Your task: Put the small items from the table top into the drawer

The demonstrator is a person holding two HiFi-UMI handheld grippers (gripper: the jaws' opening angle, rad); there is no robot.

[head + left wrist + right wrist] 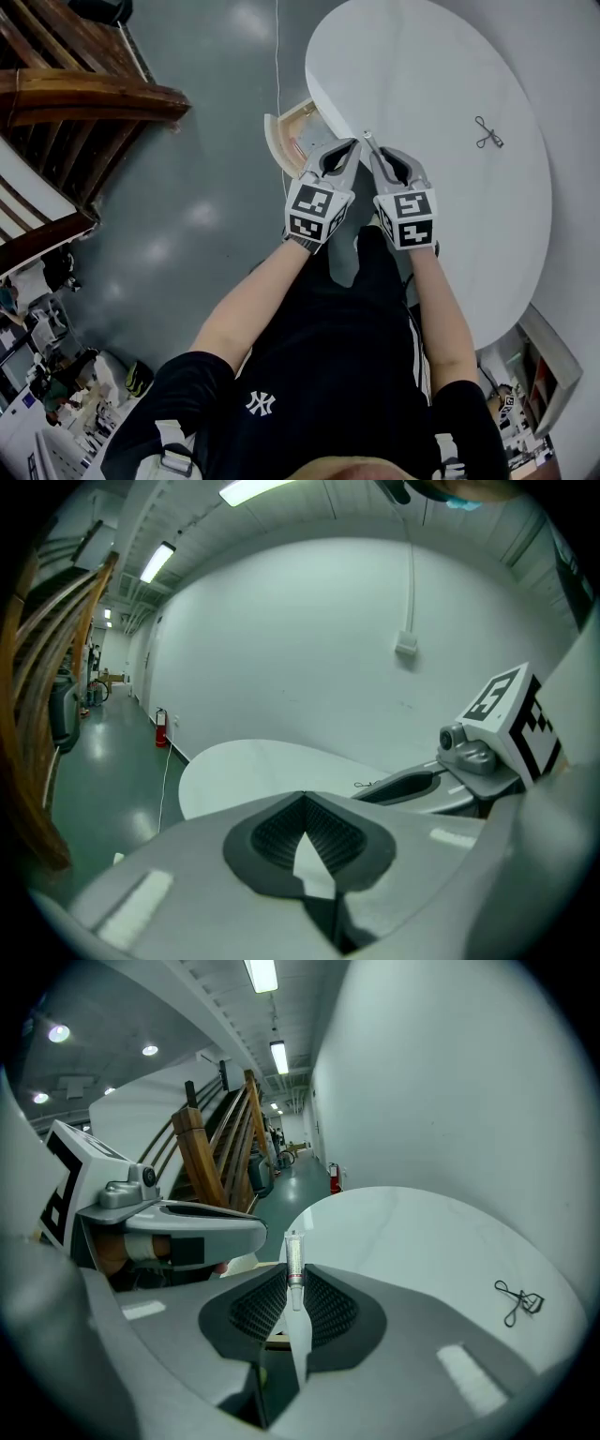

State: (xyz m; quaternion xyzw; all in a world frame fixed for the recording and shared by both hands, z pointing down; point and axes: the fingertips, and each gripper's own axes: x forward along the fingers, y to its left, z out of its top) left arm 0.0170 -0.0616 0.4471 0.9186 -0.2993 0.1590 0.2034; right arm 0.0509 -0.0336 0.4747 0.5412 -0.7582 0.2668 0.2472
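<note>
My right gripper (374, 150) is shut on a small white tube (367, 137), whose capped end sticks out past the fingertips (295, 1252). It hovers at the near-left rim of the round white table (441, 84). My left gripper (351, 143) is close beside it, shut with nothing between its pads (305, 832). Just left of both, the open wooden drawer (292, 131) juts from under the table edge. A black eyelash curler (487, 133) lies farther out on the table top and also shows in the right gripper view (514, 1302).
A wooden stair rail (84, 94) stands at the left over the grey floor. A thin white cable (277, 56) runs across the floor toward the drawer. A red fire extinguisher (160, 728) stands by the far wall.
</note>
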